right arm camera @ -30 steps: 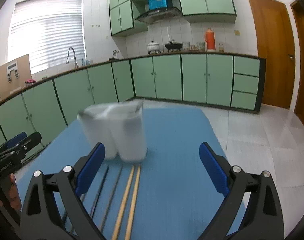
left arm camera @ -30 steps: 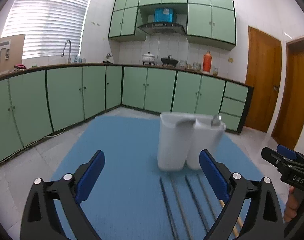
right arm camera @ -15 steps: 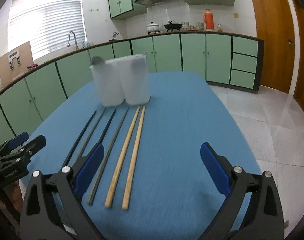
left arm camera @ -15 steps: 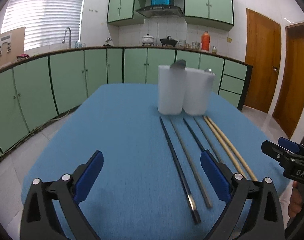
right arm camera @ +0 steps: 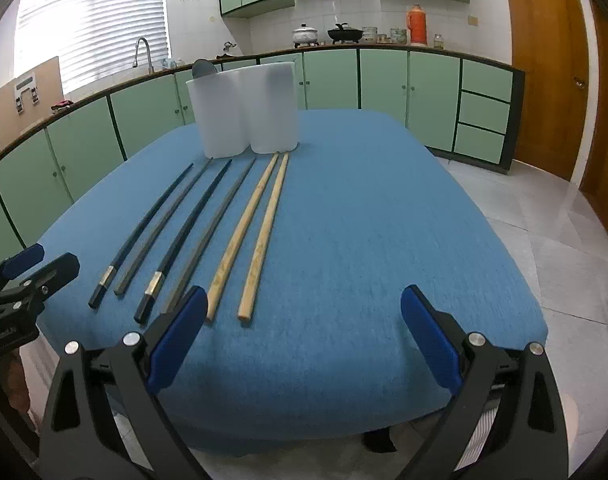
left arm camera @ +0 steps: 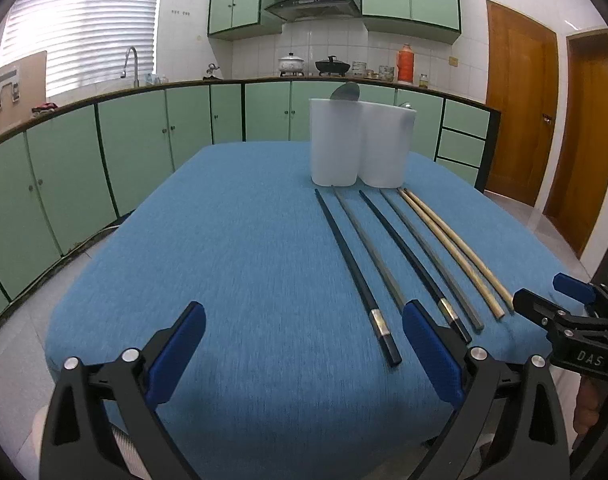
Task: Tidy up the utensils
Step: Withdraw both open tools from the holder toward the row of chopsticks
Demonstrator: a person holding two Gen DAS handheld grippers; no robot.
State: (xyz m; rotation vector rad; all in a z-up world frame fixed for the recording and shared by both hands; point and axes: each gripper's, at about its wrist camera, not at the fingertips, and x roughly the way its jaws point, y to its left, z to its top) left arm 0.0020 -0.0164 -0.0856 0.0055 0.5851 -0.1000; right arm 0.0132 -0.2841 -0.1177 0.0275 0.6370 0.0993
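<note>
Left gripper (left arm camera: 304,350): nearest the camera, jaws spread wide, nothing between them, held above the near edge of the table.
Right gripper (right arm camera: 304,336): jaws spread wide, nothing held, held above the near edge, to the right of the chopsticks' near ends.
Table (left arm camera: 224,280): covered in blue cloth.
Black chopsticks (left arm camera: 353,270): two, each with a metal band near the near end; flat on the cloth, alternating with the grey pair.
Grey chopsticks (left arm camera: 369,250): two, flat on the cloth, running from near edge toward the holder.
Wooden chopsticks (right arm camera: 262,226): two, pale, side by side, rightmost in the row.
Row layout: six sticks roughly parallel, slightly apart, far tips close to the holder's base.
Utensil holder (left arm camera: 361,146): white, two joined compartments, upright on the far part of the table.
Spoon (left arm camera: 345,92): metal bowl protruding above the left compartment's rim.
Kitchen cabinets (right arm camera: 383,80): green, behind the table.
</note>
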